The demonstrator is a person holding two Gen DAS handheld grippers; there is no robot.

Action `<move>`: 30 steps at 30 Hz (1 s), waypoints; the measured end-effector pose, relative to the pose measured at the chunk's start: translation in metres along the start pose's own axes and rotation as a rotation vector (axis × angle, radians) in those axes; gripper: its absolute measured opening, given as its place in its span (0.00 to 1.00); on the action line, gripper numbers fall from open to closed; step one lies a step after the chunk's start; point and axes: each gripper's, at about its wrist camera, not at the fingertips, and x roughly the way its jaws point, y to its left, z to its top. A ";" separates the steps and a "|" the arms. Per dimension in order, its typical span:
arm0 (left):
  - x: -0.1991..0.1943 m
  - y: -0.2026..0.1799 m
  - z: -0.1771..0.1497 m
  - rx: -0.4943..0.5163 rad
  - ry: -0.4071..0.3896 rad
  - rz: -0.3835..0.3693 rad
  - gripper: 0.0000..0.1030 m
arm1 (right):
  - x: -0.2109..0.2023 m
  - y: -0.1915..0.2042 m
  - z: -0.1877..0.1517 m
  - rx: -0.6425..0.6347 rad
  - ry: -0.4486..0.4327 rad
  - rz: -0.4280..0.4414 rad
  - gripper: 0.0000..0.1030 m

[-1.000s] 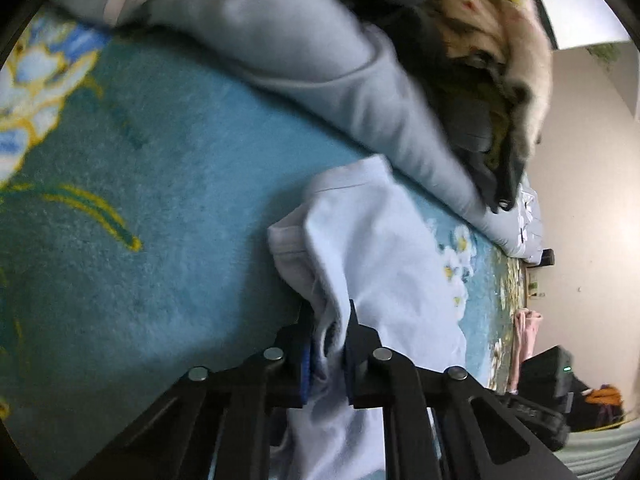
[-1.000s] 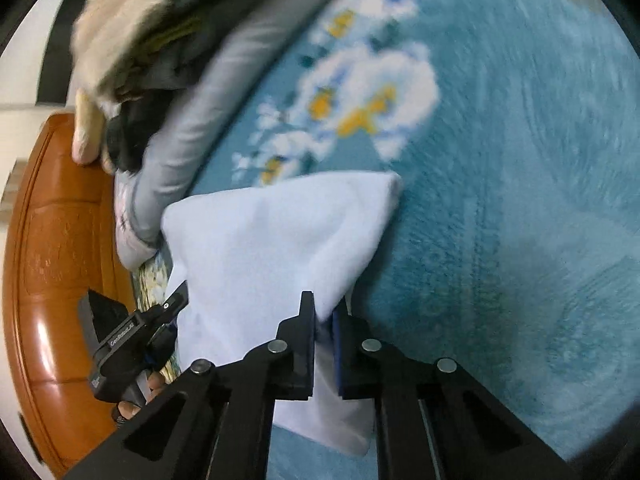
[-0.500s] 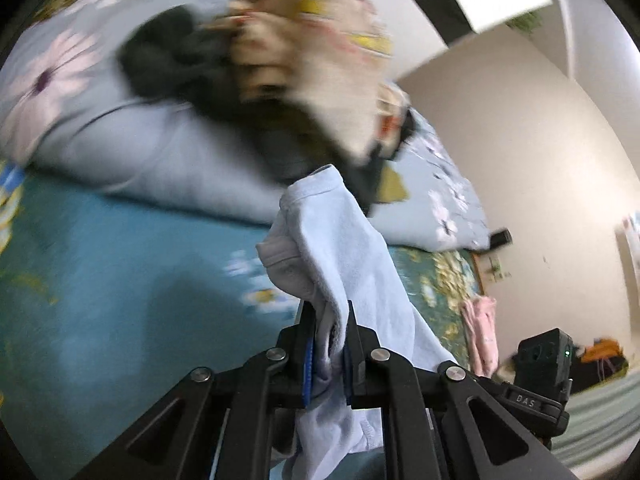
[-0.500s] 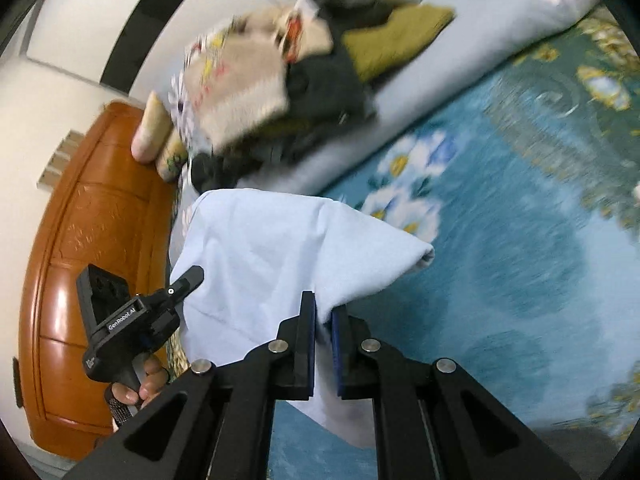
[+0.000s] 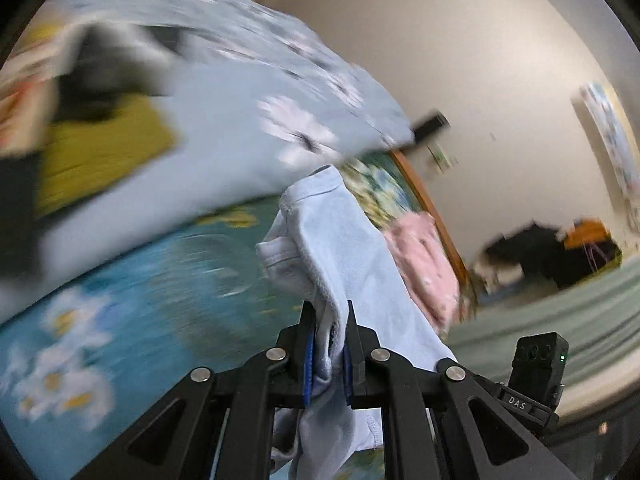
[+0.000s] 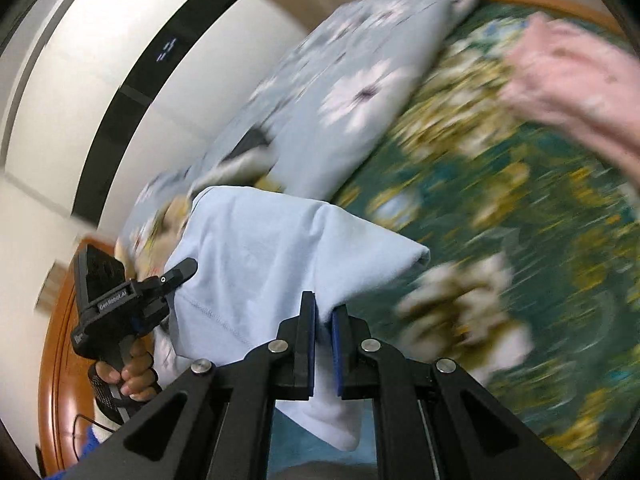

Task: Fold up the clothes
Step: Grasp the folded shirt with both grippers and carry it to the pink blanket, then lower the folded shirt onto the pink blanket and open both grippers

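Soft pale-blue fleecy garment point(image 5: 352, 264) hangs bunched, pinched in left gripper point(image 5: 327, 350) and right gripper point(image 6: 322, 338) jaws.

Ahead of the left gripper point(image 5: 327, 316), the light-blue garment point(image 5: 340, 248) fills the gap between its fingers; bare teal bedspread point(image 5: 168, 288) lies open to its left, a pink garment point(image 5: 424, 264) blocks the right, a floral duvet point(image 5: 240, 120) beyond

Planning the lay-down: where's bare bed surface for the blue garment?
Free: the teal floral bedspread in front of the grey floral quilt. Crowded: clothes pile on the quilt, pink garment by the bed's edge. Both grippers hold the light blue garment.
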 end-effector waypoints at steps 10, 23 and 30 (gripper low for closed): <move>0.210 -0.190 0.084 0.225 0.180 -0.160 0.11 | -0.125 -0.155 0.112 0.108 -0.216 -0.201 0.07; 0.413 -0.253 0.112 0.322 0.260 -0.034 0.11 | -0.133 -0.295 0.185 0.217 -0.289 -0.388 0.07; 0.436 -0.222 0.111 0.285 0.287 -0.029 0.16 | -0.107 -0.336 0.166 0.292 -0.282 -0.368 0.07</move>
